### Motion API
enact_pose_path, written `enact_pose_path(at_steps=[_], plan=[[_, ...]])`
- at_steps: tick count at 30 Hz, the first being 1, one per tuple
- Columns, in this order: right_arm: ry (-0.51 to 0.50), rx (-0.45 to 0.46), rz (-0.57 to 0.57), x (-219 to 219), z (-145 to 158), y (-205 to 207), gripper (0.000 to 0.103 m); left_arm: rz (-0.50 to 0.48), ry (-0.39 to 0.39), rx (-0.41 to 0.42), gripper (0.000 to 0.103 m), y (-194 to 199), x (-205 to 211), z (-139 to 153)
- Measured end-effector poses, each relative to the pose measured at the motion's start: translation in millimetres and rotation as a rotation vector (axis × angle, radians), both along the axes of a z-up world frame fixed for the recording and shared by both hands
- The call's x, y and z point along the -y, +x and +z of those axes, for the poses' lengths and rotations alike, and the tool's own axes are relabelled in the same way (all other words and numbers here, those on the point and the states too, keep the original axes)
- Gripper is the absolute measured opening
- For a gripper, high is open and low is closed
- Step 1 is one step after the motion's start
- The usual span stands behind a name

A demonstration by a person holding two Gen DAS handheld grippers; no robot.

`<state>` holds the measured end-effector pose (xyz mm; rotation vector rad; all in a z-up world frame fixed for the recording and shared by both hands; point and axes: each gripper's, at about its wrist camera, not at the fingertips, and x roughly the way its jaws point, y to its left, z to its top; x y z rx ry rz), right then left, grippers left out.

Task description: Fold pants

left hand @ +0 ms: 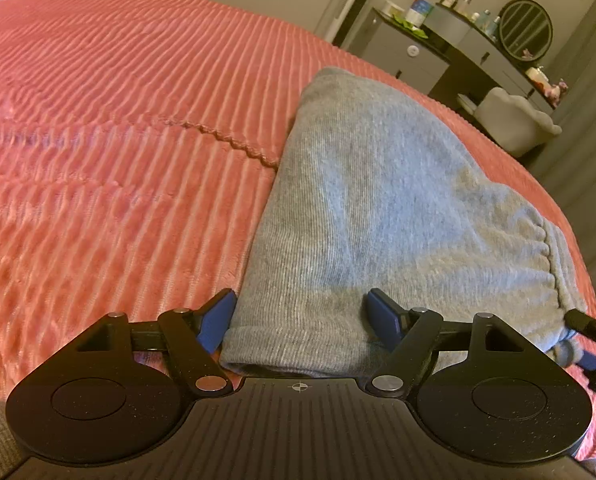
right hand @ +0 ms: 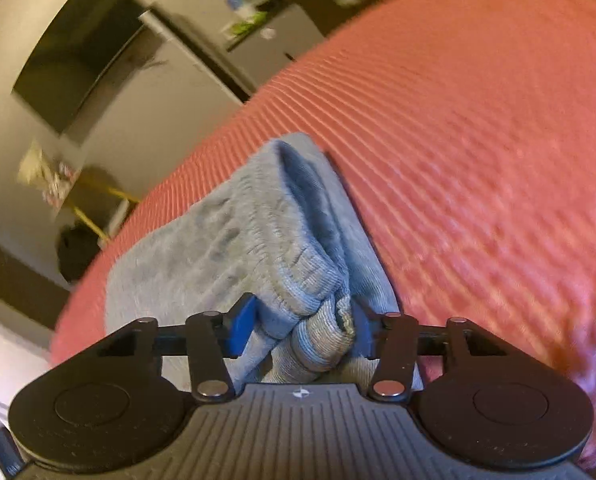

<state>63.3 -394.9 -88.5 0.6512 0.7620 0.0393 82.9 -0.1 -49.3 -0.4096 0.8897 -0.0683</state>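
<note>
Grey knit pants [left hand: 378, 200] lie folded in a long band on a pink ribbed bedspread [left hand: 117, 120]. My left gripper [left hand: 300, 316] is open and straddles the hem end: its left pad is at the cloth's edge and its right pad rests on top of the fabric. In the right wrist view the elastic waistband end of the pants [right hand: 257, 232] is bunched up between the blue pads of my right gripper [right hand: 302, 330], which is shut on it. Part of the right gripper [left hand: 586, 340] shows at the waistband corner in the left wrist view. The right wrist view is motion-blurred.
The bedspread [right hand: 478, 120] spreads wide to the left of the pants in the left wrist view. Beyond the bed stand a dark dresser with bottles and a round mirror [left hand: 526, 28] and a grey padded seat [left hand: 514, 120]. A dark screen [right hand: 77, 52] hangs on the wall.
</note>
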Motion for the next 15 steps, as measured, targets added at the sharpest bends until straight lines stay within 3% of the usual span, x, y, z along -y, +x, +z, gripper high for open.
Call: enact_pose_path(at_steps=[2, 7, 11, 14, 15], plan=[[-0.006, 0.02, 0.006, -3.5, 7.8, -2.6, 0.045, 0.001, 0.001, 0.0, 0.078, -0.1, 0.3, -0.2], [0.195, 0.023, -0.021, 16.6, 4.6, -9.5, 0.044, 0.002, -0.006, -0.001, 0.08, 0.5, -0.1, -1.2], [0.344, -0.054, -0.041, 27.3, -21.9, -5.1, 0.051, 0.001, -0.004, 0.001, 0.081, 0.0, 1.2, -1.3], [0.553, -0.111, -0.054, 28.3, -51.7, 3.6, 0.051, 0.003, -0.013, 0.001, 0.08, -1.0, 0.1, -0.9], [0.573, -0.109, -0.068, 26.7, -56.7, 5.5, 0.046, 0.006, -0.018, 0.003, 0.08, -1.7, -0.5, -0.9]])
